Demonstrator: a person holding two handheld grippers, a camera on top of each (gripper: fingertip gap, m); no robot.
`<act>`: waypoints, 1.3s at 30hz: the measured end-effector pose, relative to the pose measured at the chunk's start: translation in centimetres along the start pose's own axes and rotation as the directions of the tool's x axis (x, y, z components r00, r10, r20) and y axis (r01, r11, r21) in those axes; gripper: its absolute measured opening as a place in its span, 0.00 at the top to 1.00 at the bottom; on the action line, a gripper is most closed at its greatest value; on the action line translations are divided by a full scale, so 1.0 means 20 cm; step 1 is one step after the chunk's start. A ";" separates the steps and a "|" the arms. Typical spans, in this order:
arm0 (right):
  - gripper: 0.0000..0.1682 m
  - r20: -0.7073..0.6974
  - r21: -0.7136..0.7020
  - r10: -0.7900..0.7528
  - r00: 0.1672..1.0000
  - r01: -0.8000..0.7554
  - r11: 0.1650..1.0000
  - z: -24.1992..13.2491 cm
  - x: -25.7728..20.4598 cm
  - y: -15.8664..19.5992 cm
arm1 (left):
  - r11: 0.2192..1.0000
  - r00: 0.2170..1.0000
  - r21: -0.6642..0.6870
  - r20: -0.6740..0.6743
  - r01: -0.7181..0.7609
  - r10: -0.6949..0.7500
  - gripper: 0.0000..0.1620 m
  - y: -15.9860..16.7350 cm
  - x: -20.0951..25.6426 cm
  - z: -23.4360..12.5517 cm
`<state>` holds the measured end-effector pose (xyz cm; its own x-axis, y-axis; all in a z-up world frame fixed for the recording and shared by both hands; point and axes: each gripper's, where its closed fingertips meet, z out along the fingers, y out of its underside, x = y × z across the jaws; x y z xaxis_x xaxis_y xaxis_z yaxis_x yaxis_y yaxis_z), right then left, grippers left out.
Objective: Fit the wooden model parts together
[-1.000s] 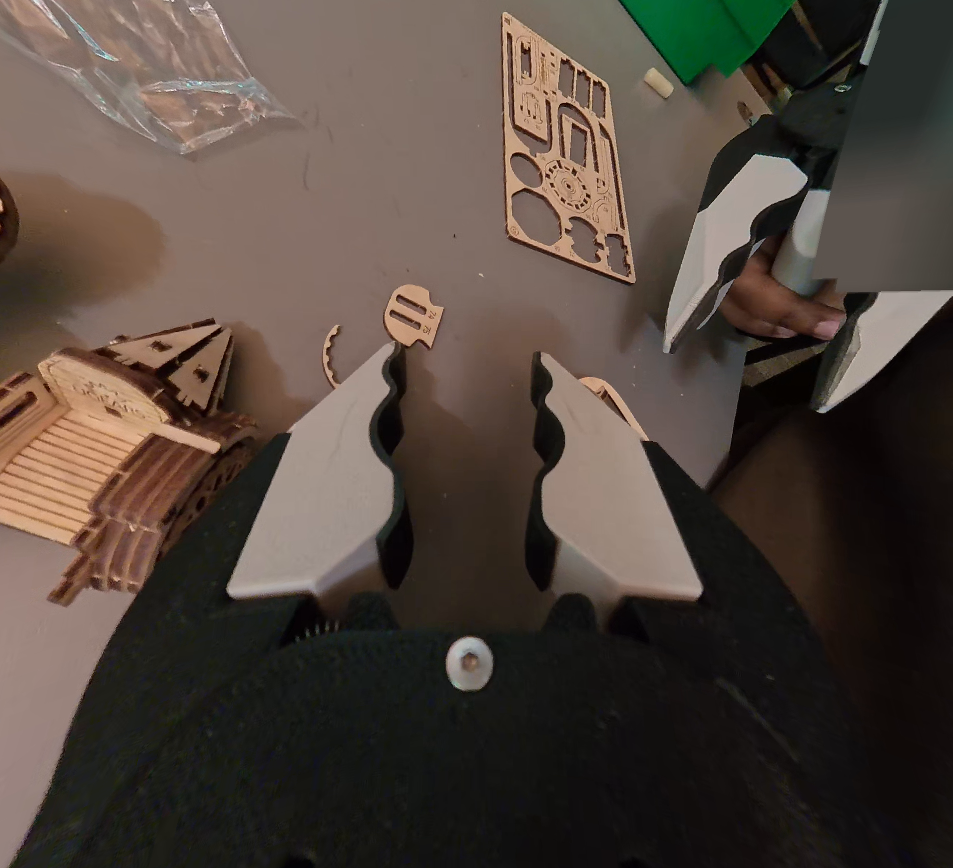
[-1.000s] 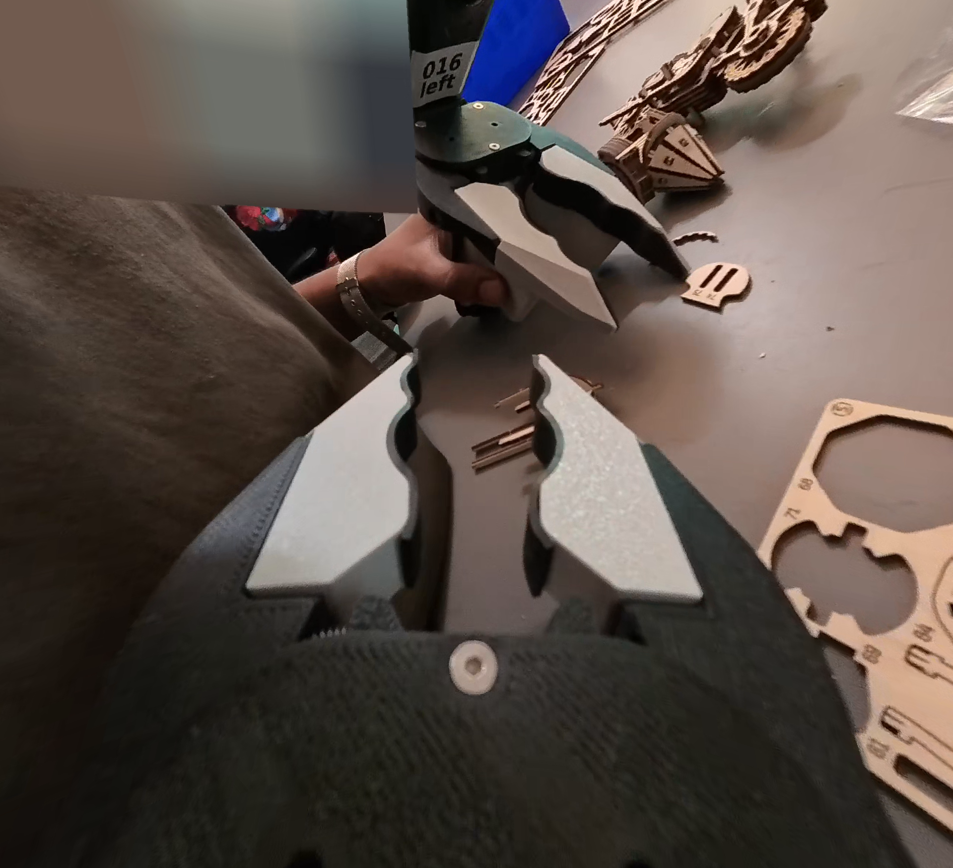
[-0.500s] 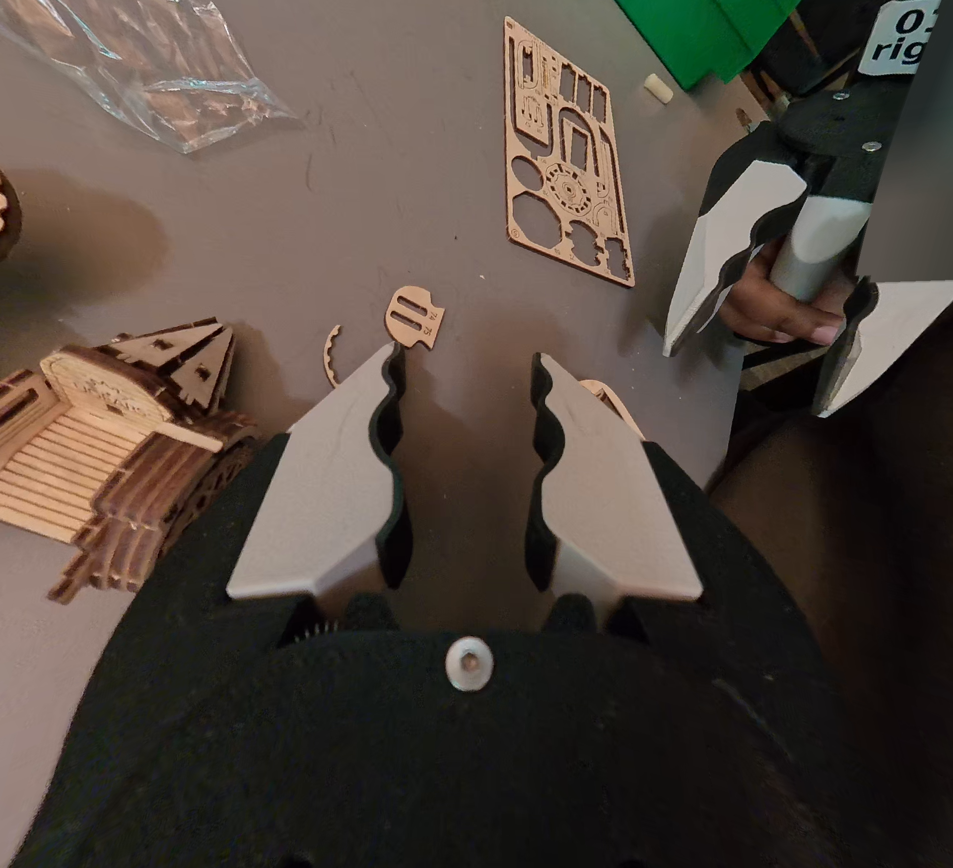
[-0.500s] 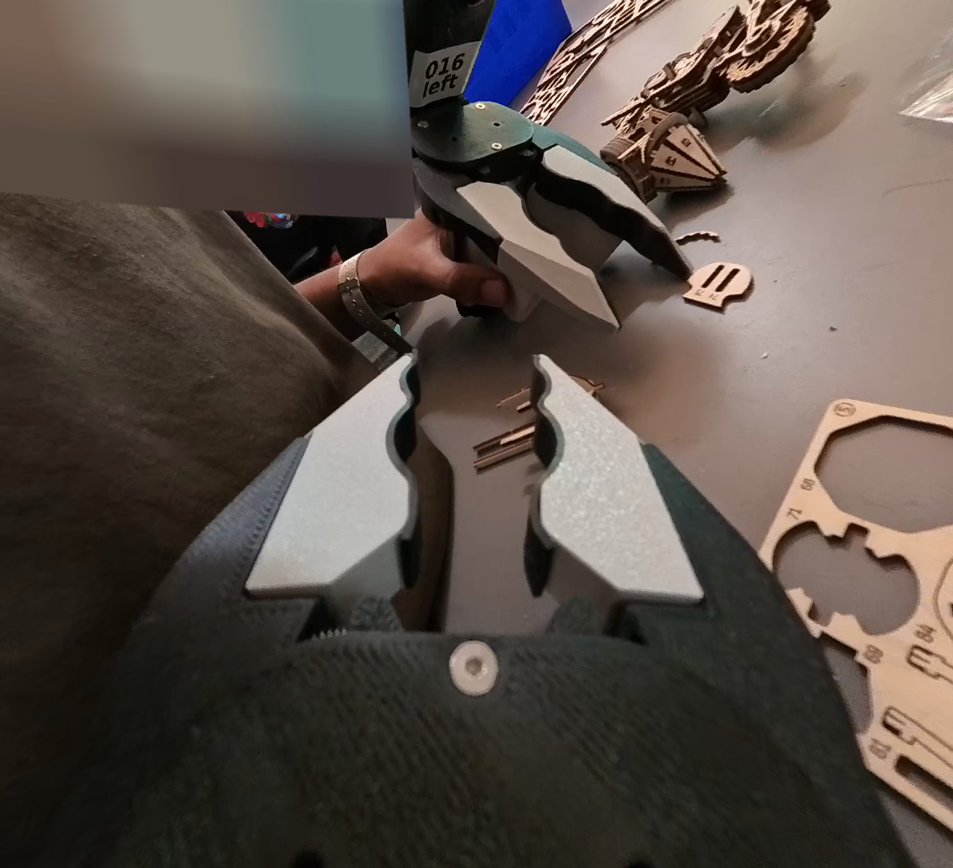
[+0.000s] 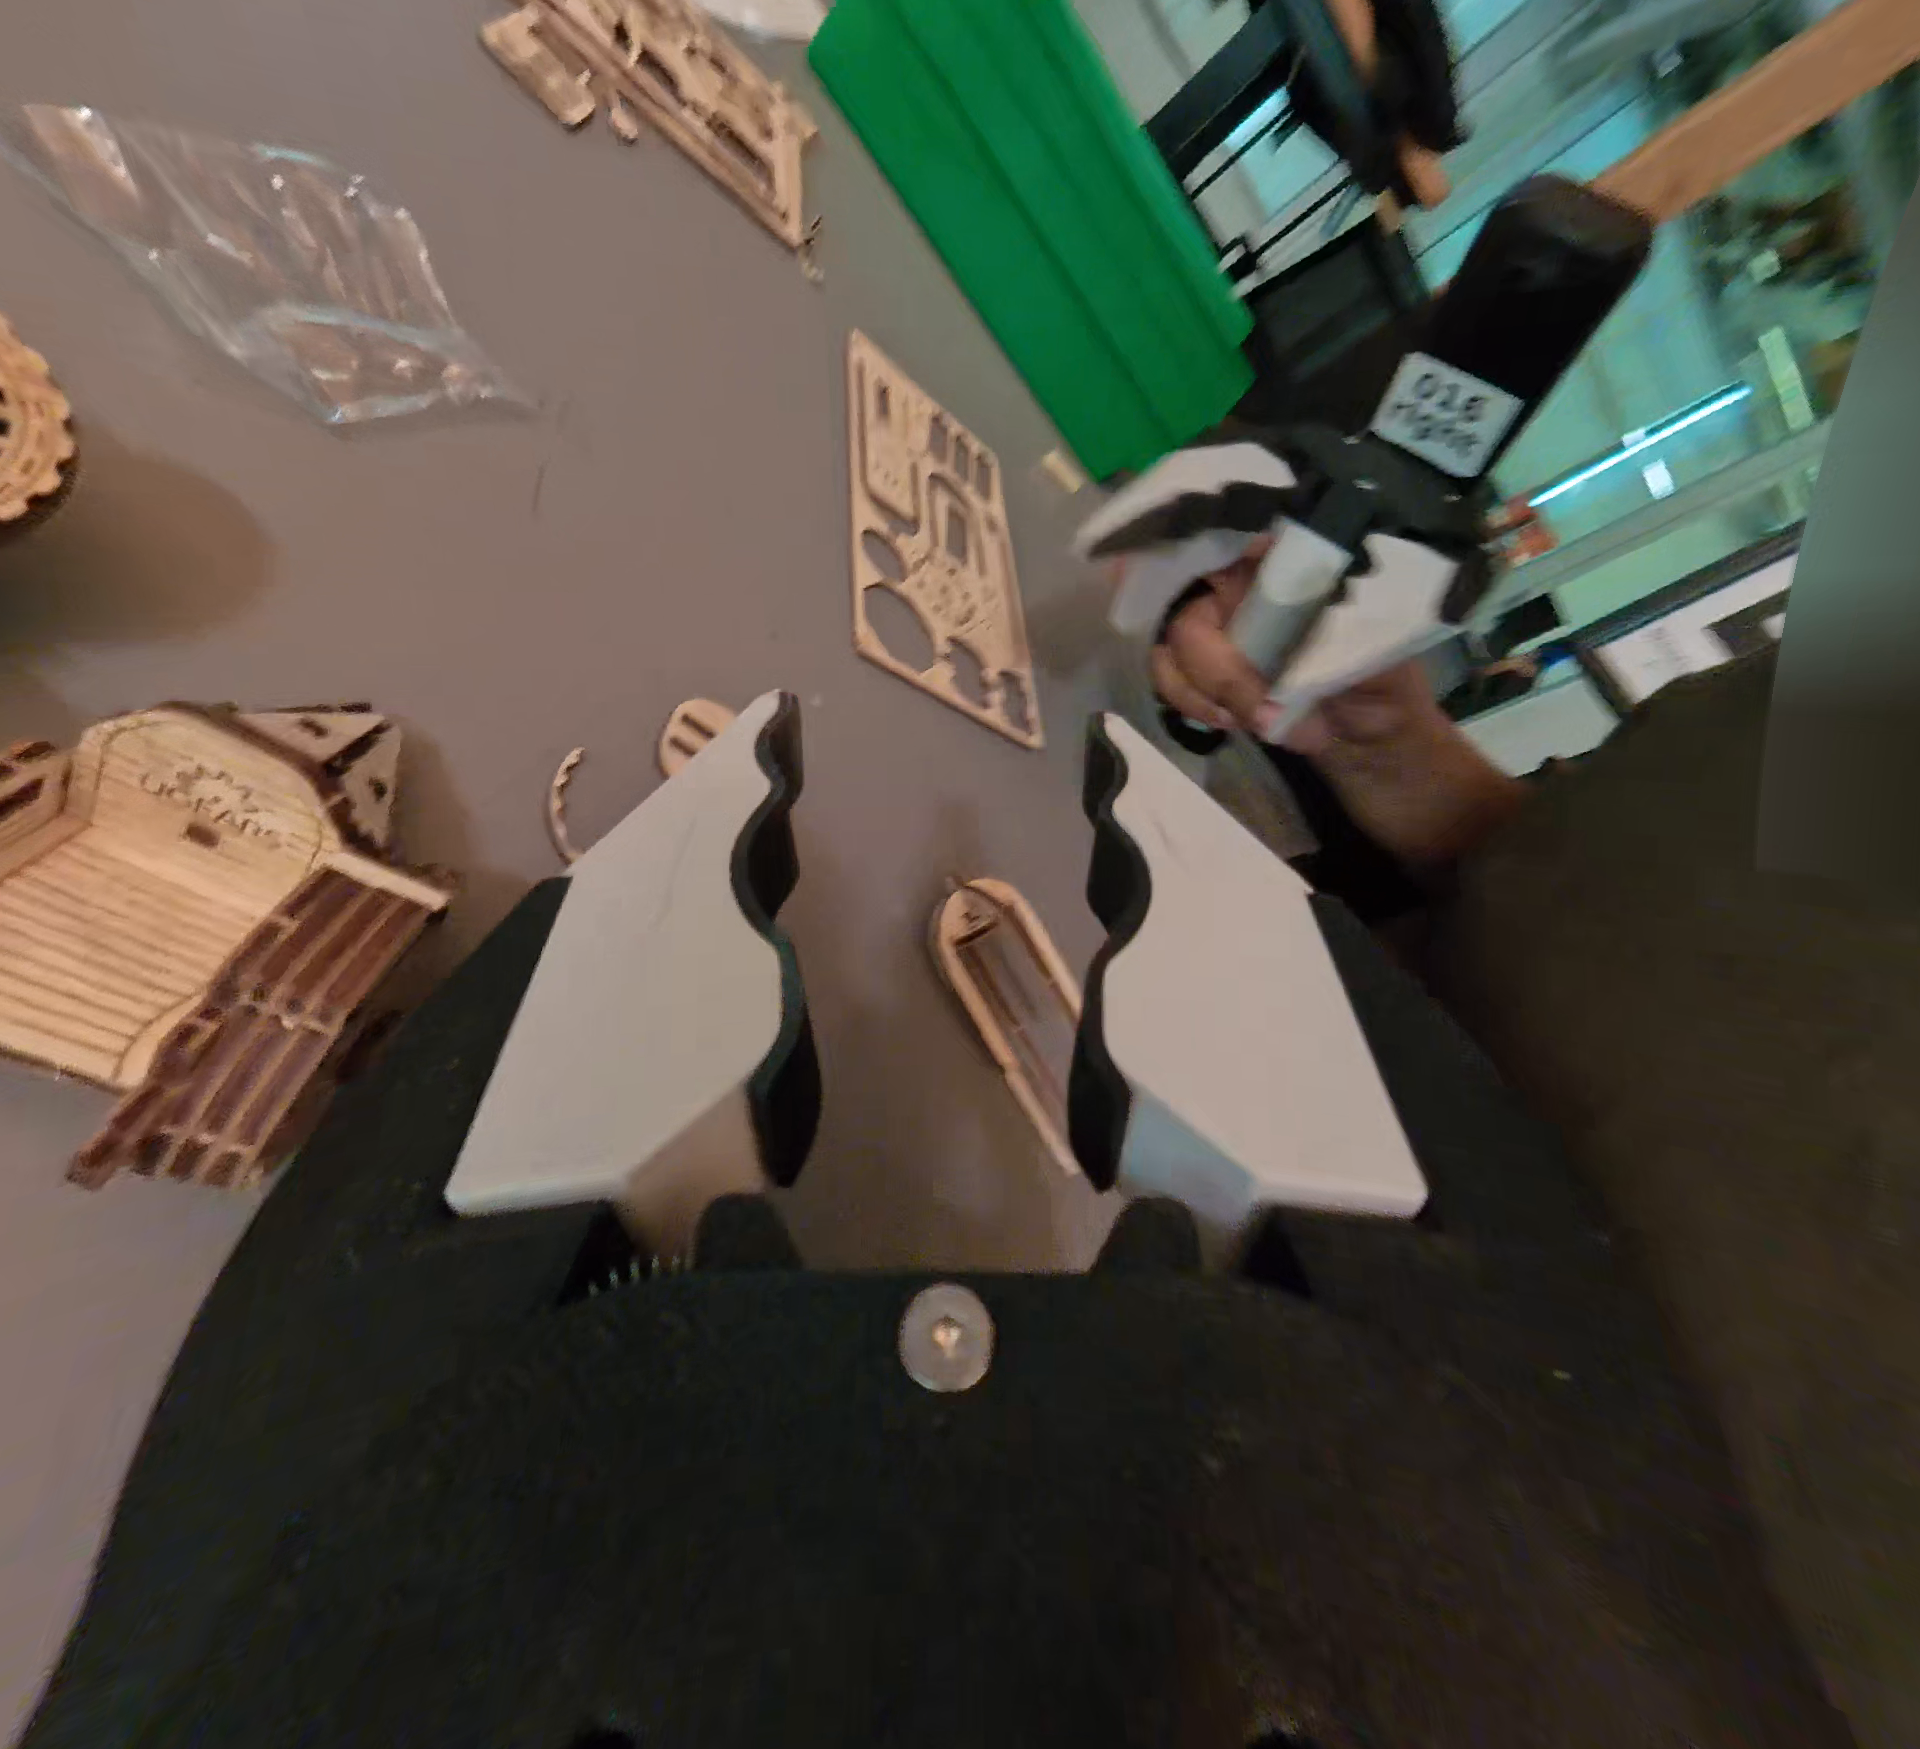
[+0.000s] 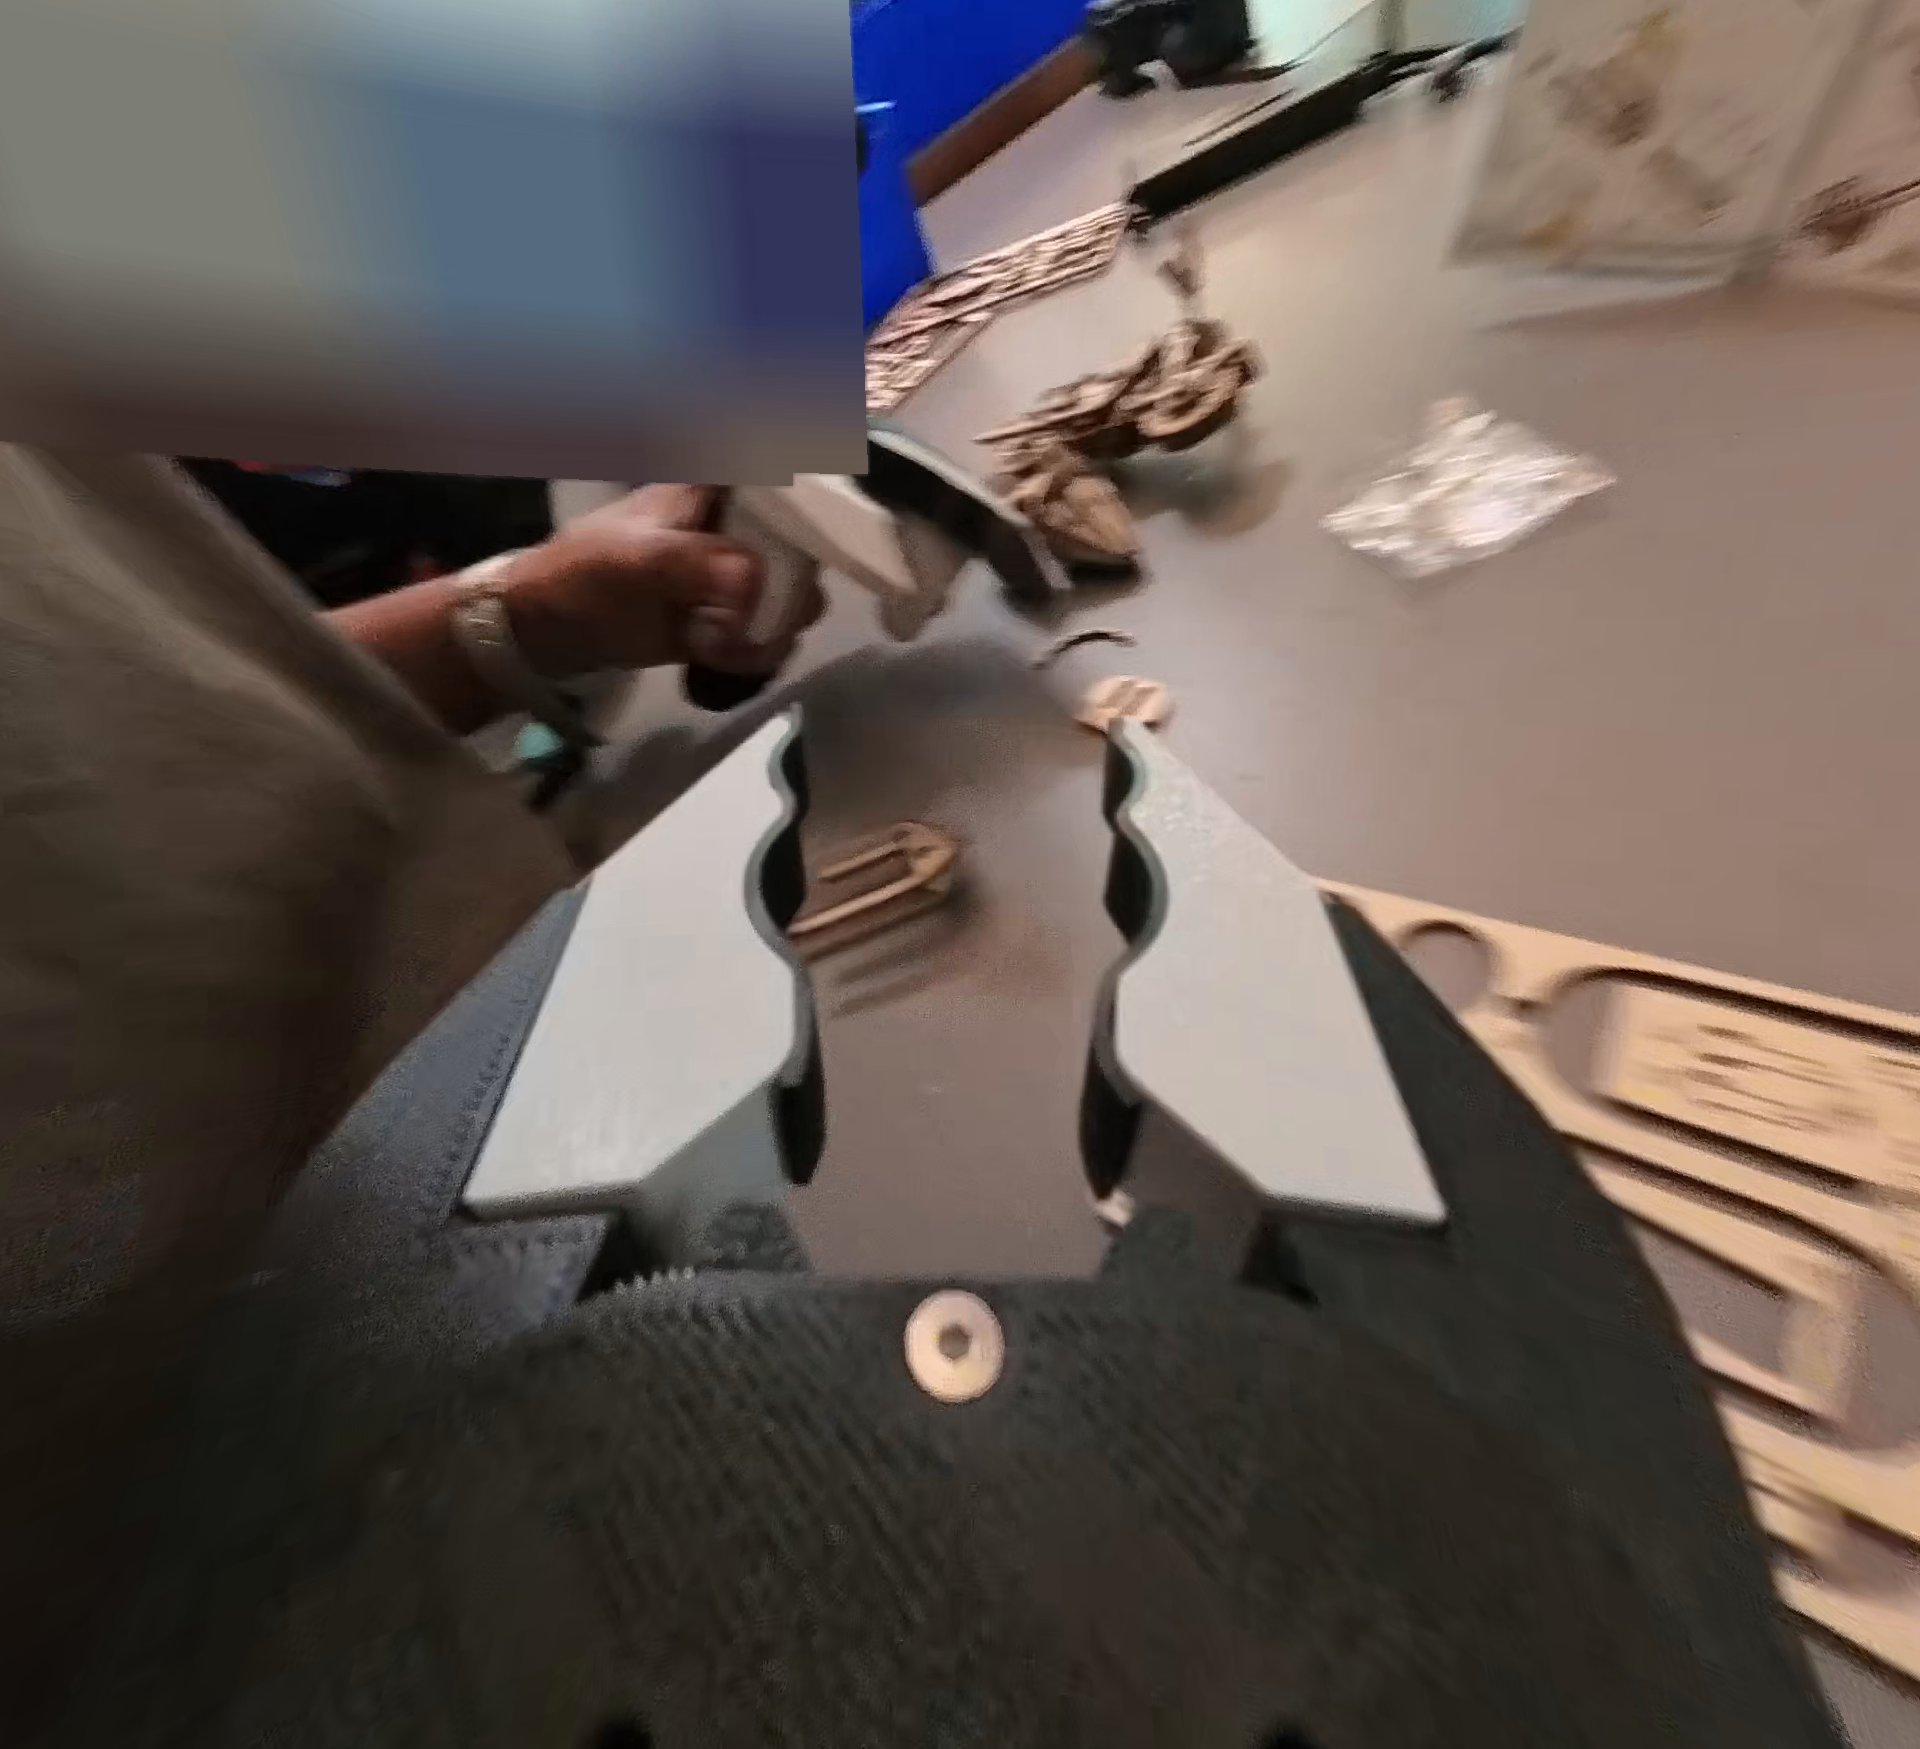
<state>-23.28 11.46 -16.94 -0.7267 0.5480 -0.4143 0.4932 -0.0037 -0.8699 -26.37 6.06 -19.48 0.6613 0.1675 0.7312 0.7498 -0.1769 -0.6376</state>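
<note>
The arched wooden part (image 5: 1003,993) lies flat between the wide, empty left gripper (image 5: 940,743), long axis along its fingers, nearer than the wide, empty right gripper (image 6: 956,743).

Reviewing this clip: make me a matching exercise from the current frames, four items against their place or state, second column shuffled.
Items:
1. left hand-held gripper
2. arched wooden piece
3. clear plastic bag
4. part-built wooden model

Descriptions:
A. crumpled on the table, far left
B. open, holding nothing
C. standing on the table left of the gripper
D. flat on the table, seen between the two fingers

Pairs: 1-B, 2-D, 3-A, 4-C
</note>
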 end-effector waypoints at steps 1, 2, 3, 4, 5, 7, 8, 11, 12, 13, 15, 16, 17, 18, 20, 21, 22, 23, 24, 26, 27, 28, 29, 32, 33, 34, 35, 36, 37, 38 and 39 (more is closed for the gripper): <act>0.62 -0.040 -0.033 -0.045 0.998 0.044 0.998 -0.03 0.06 -0.01 | 1.000 0.998 0.030 -0.060 0.007 -0.005 0.64 -0.02 0.05 -0.01; 0.56 -0.050 -0.111 -0.104 0.993 0.098 0.989 -0.06 0.09 -0.01 | 0.998 0.993 0.061 -0.120 0.015 -0.008 0.62 -0.05 0.09 -0.02; 0.51 -0.032 -0.223 -0.182 0.983 0.171 0.960 -0.09 0.11 0.02 | 0.996 0.986 0.090 -0.164 0.028 -0.013 0.61 -0.08 0.13 -0.03; 0.50 -0.005 -0.340 -0.290 0.957 0.271 0.901 -0.13 0.14 0.06 | 0.993 0.979 0.116 -0.202 0.035 -0.011 0.61 -0.10 0.17 -0.04; 0.49 0.030 -0.432 -0.418 0.908 0.389 0.814 -0.16 0.18 0.08 | 0.991 0.975 0.131 -0.221 0.032 -0.002 0.60 -0.11 0.19 -0.05; 0.45 0.153 -0.526 -0.606 0.780 0.584 0.619 -0.20 0.23 0.10 | 0.992 0.980 0.123 -0.194 -0.016 0.040 0.60 -0.10 0.20 -0.05; 0.42 0.220 -0.542 -0.656 0.722 0.649 0.533 -0.20 0.25 0.10 | 0.993 0.983 0.110 -0.174 -0.044 0.062 0.60 -0.09 0.19 -0.04; 0.41 0.404 -0.567 -0.662 0.632 0.741 0.361 -0.18 0.30 0.14 | 0.992 0.979 0.110 -0.190 -0.059 0.079 0.61 -0.09 0.23 -0.03; 0.40 0.459 -0.587 -0.622 0.635 0.742 0.324 -0.18 0.32 0.17 | 0.993 0.976 0.107 -0.203 -0.052 0.073 0.60 -0.09 0.25 -0.02; 0.37 0.506 -0.617 -0.571 0.647 0.734 0.285 -0.18 0.34 0.21 | 0.993 0.976 0.103 -0.208 -0.051 0.072 0.60 -0.08 0.26 -0.01; 0.33 0.569 -0.670 -0.485 0.664 0.716 0.193 -0.20 0.41 0.28 | 0.994 0.976 0.091 -0.199 -0.068 0.085 0.60 -0.06 0.27 0.00; 0.32 0.593 -0.681 -0.453 0.666 0.714 0.159 -0.20 0.44 0.31 | 0.993 0.976 0.083 -0.194 -0.083 0.097 0.60 -0.04 0.28 0.01; 0.31 0.613 -0.686 -0.426 0.665 0.716 0.132 -0.21 0.45 0.34 | 0.993 0.977 0.075 -0.185 -0.096 0.109 0.60 -0.03 0.28 0.01; 0.30 0.627 -0.690 -0.411 0.661 0.717 0.100 -0.22 0.47 0.37 | 0.992 0.977 0.068 -0.177 -0.107 0.118 0.60 -0.02 0.28 0.01; 0.27 0.637 -0.687 -0.448 0.628 0.725 0.039 -0.22 0.51 0.40 | 0.991 0.980 0.060 -0.156 -0.118 0.126 0.60 -0.01 0.27 0.01; 0.30 0.639 -0.680 -0.472 0.608 0.733 0.023 -0.22 0.52 0.41 | 0.991 0.981 0.062 -0.149 -0.117 0.125 0.60 0.00 0.26 0.01; 0.30 0.632 -0.685 -0.479 0.610 0.728 0.025 -0.23 0.52 0.41 | 0.991 0.981 0.068 -0.149 -0.113 0.122 0.60 0.00 0.26 0.00; 0.32 0.613 -0.698 -0.482 0.626 0.715 0.041 -0.23 0.52 0.41 | 0.991 0.982 0.077 -0.152 -0.105 0.116 0.60 -0.01 0.26 -0.01; 0.35 0.599 -0.705 -0.484 0.638 0.706 0.059 -0.24 0.51 0.41 | 0.992 0.981 0.086 -0.158 -0.097 0.110 0.61 -0.01 0.27 -0.02; 0.44 0.549 -0.725 -0.488 0.679 0.677 0.126 -0.26 0.49 0.41 | 0.991 0.981 0.097 -0.161 -0.092 0.107 0.61 0.00 0.28 -0.04; 0.45 0.512 -0.741 -0.490 0.706 0.651 0.163 -0.27 0.49 0.42 | 0.991 0.981 0.097 -0.158 -0.097 0.112 0.61 0.00 0.28 -0.05; 0.45 0.476 -0.755 -0.491 0.729 0.625 0.196 -0.28 0.50 0.41 | 0.990 0.981 0.095 -0.153 -0.103 0.117 0.61 0.01 0.28 -0.05; 0.45 0.438 -0.767 -0.493 0.752 0.599 0.233 -0.29 0.50 0.41 | 0.990 0.981 0.095 -0.150 -0.108 0.122 0.60 0.01 0.29 -0.05; 0.45 0.332 -0.747 -0.520 0.787 0.556 0.364 -0.28 0.48 0.36 | 0.988 0.979 0.104 -0.154 -0.118 0.133 0.61 0.02 0.31 -0.06; 0.45 0.286 -0.727 -0.535 0.795 0.544 0.419 -0.27 0.46 0.32 | 0.987 0.979 0.107 -0.152 -0.123 0.138 0.60 0.02 0.32 -0.05; 0.44 0.228 -0.700 -0.554 0.801 0.530 0.478 -0.26 0.45 0.26 | 0.986 0.979 0.107 -0.146 -0.128 0.143 0.60 0.02 0.32 -0.05; 0.44 0.163 -0.664 -0.566 0.808 0.514 0.543 -0.25 0.42 0.18 | 0.986 0.980 0.106 -0.134 -0.131 0.144 0.61 0.02 0.32 -0.04; 0.45 0.089 -0.619 -0.565 0.821 0.490 0.615 -0.23 0.39 0.10 | 0.986 0.985 0.109 -0.108 -0.126 0.138 0.61 0.02 0.30 -0.03; 0.45 0.015 -0.566 -0.546 0.838 0.458 0.686 -0.22 0.35 0.02 | 0.986 0.988 0.124 -0.089 -0.115 0.127 0.62 0.01 0.30 -0.03; 0.45 -0.051 -0.511 -0.512 0.858 0.418 0.751 -0.20 0.29 -0.04 | 0.984 0.988 0.145 -0.101 -0.102 0.117 0.62 0.00 0.32 -0.02; 0.45 -0.114 -0.467 -0.472 0.874 0.373 0.802 -0.18 0.24 -0.09 | 0.983 0.987 0.162 -0.126 -0.084 0.105 0.62 -0.01 0.34 -0.01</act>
<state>-26.02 17.15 -16.40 -0.8137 0.5759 0.0792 0.3479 0.5916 -0.7274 -21.97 7.03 -14.28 0.7280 0.0249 0.6851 0.6855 -0.0304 -0.7274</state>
